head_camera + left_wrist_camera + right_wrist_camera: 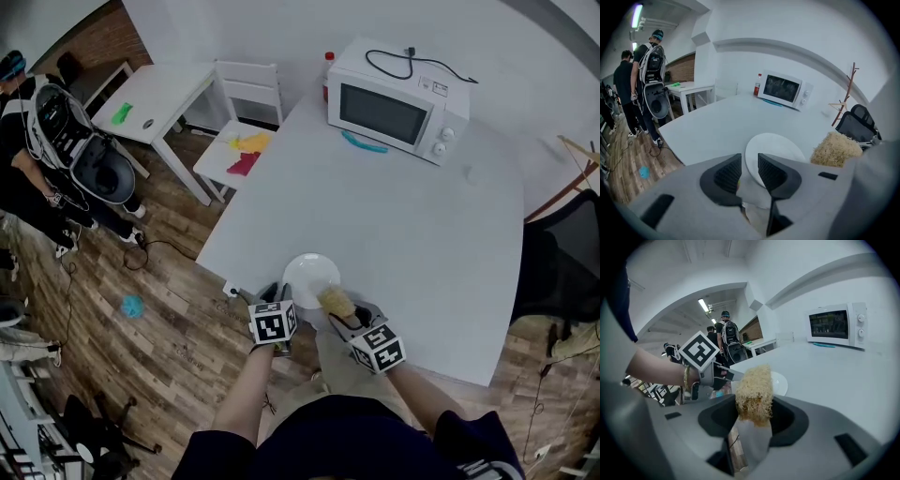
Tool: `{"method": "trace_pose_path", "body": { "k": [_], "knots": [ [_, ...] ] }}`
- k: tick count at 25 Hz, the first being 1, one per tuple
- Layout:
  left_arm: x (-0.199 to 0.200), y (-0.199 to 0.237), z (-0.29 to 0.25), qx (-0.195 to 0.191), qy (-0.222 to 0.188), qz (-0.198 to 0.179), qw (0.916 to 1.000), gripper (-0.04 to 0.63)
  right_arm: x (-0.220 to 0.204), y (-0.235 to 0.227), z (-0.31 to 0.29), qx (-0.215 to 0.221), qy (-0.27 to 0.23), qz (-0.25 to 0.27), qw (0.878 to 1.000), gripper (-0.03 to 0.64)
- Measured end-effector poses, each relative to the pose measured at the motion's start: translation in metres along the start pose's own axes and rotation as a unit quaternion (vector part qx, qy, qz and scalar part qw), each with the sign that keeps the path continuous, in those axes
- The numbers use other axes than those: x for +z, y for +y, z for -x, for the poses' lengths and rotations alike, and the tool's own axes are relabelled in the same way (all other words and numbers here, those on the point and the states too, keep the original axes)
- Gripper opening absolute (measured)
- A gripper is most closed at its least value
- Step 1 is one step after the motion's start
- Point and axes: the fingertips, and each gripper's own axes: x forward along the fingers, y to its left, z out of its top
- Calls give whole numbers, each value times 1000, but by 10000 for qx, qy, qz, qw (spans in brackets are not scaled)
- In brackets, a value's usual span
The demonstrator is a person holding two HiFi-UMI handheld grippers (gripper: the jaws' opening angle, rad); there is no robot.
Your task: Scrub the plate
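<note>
White table [422, 234] | left gripper [749, 159] jaws parted, plate [776, 145] rim between | right gripper [753, 405] jaws clamp scrubber [753, 383]

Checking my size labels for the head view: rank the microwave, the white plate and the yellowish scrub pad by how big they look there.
1. microwave: largest by far, though farthest from the camera.
2. plate: clearly smaller.
3. scrub pad: smallest, beside the plate at a similar nearness, so the ranking holds.
</note>
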Motion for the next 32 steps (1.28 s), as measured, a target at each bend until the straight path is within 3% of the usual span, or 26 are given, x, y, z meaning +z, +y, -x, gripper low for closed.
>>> {"method": "trace_pose_path", "body": {
  "k": [5,14,24,32],
  "knots": [
    [-6,-3,53,-15,-363,163,9992,94,6,27,12,18,-231,15,9997,179],
    [-25,-21,144,-210,-903,368,9950,18,4,90,53,58,-640,-100,9979,179],
    [-57,-47,203,-415,-1085,552,9917,18,-8,120,83,308,-759,-110,9966,179],
    [-95,-87,239,-272,-1221,1039,9867,18,-22,133,133,718,-822,168,9939,179]
  ]
}}
